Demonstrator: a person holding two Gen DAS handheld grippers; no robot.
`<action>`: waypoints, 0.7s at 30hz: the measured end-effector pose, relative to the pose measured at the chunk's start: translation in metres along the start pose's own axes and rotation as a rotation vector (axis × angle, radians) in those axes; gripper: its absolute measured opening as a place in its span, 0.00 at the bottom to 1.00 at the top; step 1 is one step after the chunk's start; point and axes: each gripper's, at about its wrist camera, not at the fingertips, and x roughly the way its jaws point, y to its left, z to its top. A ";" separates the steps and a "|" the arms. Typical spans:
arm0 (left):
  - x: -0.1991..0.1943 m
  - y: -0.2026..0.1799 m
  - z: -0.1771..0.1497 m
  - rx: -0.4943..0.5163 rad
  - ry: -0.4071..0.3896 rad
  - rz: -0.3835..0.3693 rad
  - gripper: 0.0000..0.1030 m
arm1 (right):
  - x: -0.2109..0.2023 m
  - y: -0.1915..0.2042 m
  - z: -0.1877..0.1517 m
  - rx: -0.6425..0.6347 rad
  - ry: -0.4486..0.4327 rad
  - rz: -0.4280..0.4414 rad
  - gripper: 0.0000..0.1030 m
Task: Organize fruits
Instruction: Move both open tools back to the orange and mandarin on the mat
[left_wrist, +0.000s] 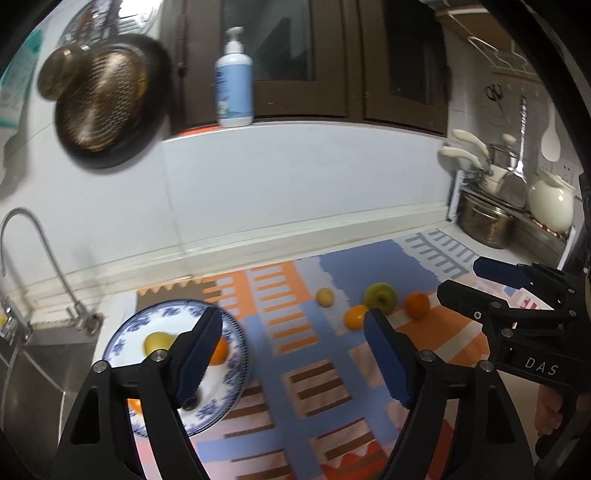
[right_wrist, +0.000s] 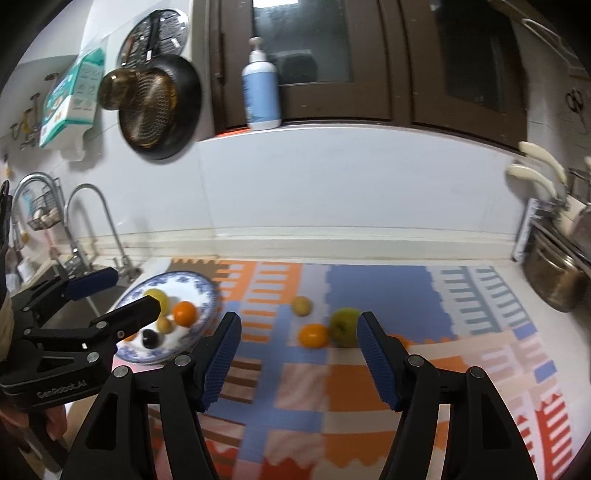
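Four loose fruits, a green apple (right_wrist: 344, 325) among them, lie beyond the plate (right_wrist: 207, 291); both the left gripper (left_wrist: 291, 354) and right gripper (right_wrist: 299, 354) hang spread, jaws empty, short of them.

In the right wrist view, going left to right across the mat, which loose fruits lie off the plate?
Small yellowish fruit → orange → green apple. Another orange fruit shows behind the right finger, too hidden to place.
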 end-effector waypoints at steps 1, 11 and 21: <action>0.003 -0.004 0.001 0.008 -0.002 -0.005 0.79 | -0.001 -0.005 -0.001 0.002 0.001 -0.010 0.64; 0.034 -0.036 0.004 0.089 -0.001 -0.047 0.83 | 0.009 -0.043 -0.009 0.012 0.041 -0.079 0.66; 0.082 -0.054 -0.004 0.152 0.056 -0.103 0.83 | 0.042 -0.068 -0.022 0.034 0.112 -0.071 0.66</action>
